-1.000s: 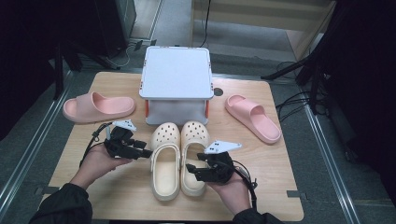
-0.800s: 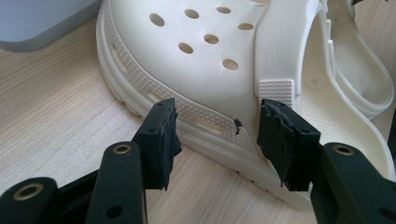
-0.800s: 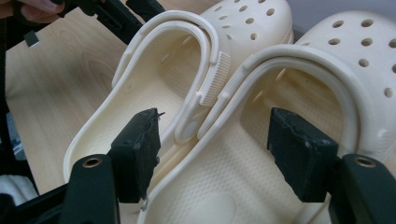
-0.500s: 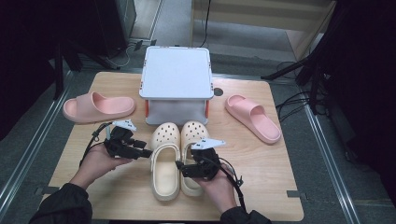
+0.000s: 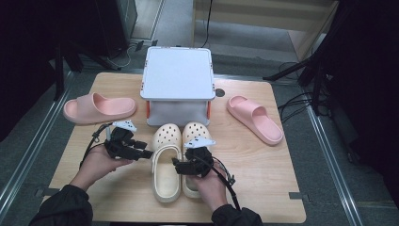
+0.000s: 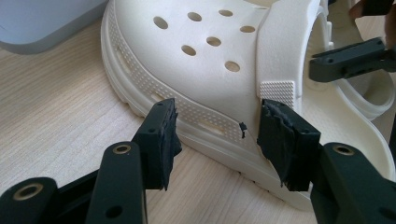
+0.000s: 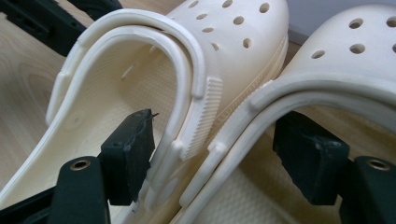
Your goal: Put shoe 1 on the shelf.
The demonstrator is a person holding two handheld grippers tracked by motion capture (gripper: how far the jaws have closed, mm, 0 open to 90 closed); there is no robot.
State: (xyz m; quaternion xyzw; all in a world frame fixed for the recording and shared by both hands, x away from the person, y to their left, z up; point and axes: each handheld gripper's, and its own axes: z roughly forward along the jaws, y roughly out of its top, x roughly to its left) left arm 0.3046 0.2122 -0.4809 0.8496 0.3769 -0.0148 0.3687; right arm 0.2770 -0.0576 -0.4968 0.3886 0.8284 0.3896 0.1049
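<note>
1. Straddling the inner walls of both clogs, the right gripper [image 5: 180, 165] has 1 jaw inside the left cream clog [image 5: 164, 162] and 1 inside the right cream clog [image 5: 194, 141]; its jaws have just been opening, stand wide and press on nothing.
2. Left gripper [image 5: 145, 153]: jaws wide, set at the left clog's outer side by its strap pivot; contact cannot be told.
3. Both clogs sit side by side, touching, at the centre of the wooden table [image 5: 263, 165], toes just before the white box [image 5: 178, 84].
4. 2 pink slides [image 5: 99, 107] [image 5: 255, 117] lie well apart at the table's left and right.
</note>
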